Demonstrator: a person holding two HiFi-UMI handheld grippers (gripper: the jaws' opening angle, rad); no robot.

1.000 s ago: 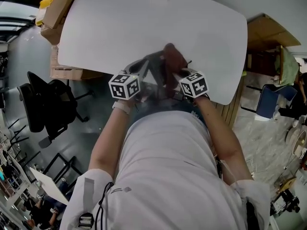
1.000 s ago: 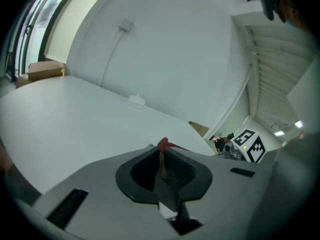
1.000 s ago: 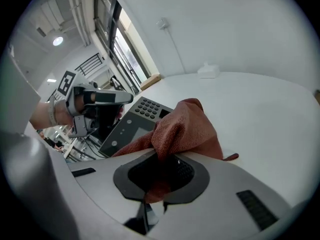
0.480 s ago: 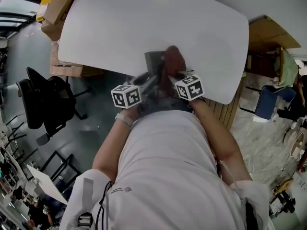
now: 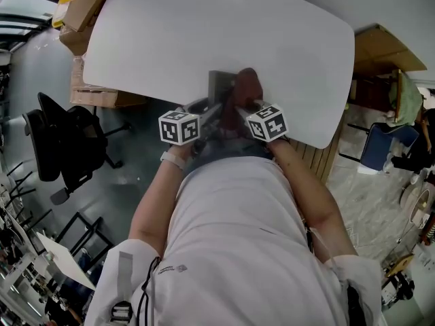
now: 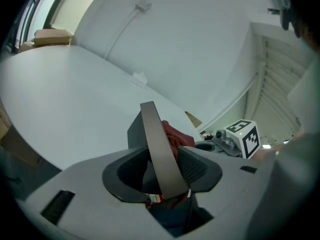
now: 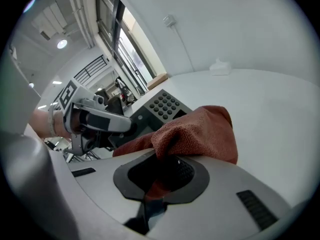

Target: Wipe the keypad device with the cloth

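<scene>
The left tongs (image 6: 162, 156) have just been opening. They stand spread, with the grey slab-shaped keypad device (image 6: 152, 134) edge-on between them. The right tongs (image 7: 162, 171) pinch the rust-red terry cloth (image 7: 200, 131), which is draped against the device. The device sits at the near edge of the white oval tabletop (image 5: 204, 32), and wide bare surface lies beyond it. The keys show only in the right gripper view.

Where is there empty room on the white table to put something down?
Nearly all the white table is bare: the left end by the cardboard boxes, the far side, and the right end. Only the near edge's middle is crowded: the keypad device sits between the just-opened jaws of the left gripper, and the right gripper holds the cloth beside it.
</scene>
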